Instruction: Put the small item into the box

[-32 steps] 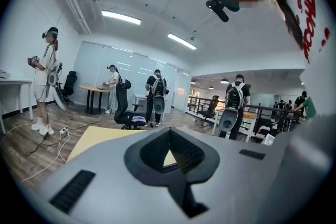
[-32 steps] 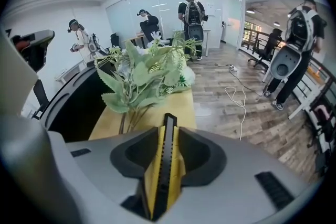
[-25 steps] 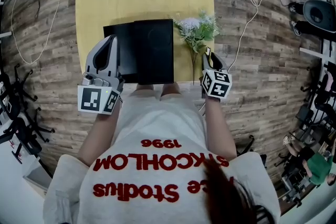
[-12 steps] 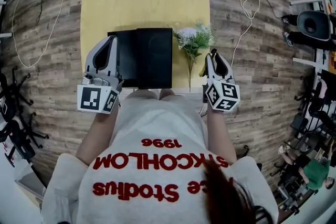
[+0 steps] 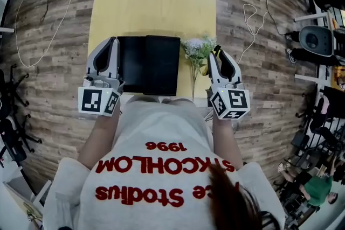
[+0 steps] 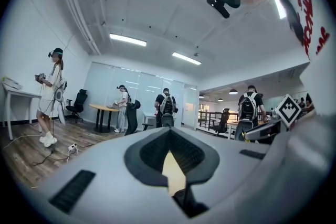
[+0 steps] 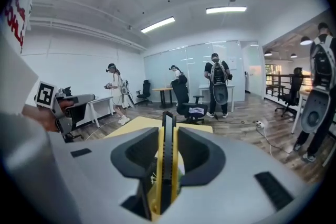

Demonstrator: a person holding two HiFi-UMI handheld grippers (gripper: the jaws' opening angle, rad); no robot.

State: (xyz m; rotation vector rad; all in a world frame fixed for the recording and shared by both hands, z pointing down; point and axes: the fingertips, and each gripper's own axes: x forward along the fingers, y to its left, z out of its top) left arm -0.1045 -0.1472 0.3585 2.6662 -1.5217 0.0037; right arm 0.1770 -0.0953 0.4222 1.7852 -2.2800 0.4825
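Head view: a yellow surface [image 5: 156,8] stands on a wooden floor [image 5: 259,89], and a black box [image 5: 156,64] lies at its near edge, seemingly in two parts side by side. A bunch of flowers [image 5: 197,51] lies just right of the box. The left gripper [image 5: 111,43] is beside the box's left edge, and the right gripper [image 5: 218,56] is right of the flowers at the right edge of the surface. The small item [image 5: 216,49], yellow and black, shows at the right gripper's tip, apart from the box with the flowers between them. Left gripper view: the jaws of the left gripper [image 6: 169,134] meet at their tips with nothing between them, and a sliver of the yellow surface shows through the gap lower down. People [image 6: 167,110] stand far off in the room. Right gripper view: the jaws of the right gripper [image 7: 168,136] are clenched on the small item [image 7: 167,165], a flat black strip with yellow sides that stands upright and pokes out past the tips. The yellow surface [image 7: 139,126] lies beyond.
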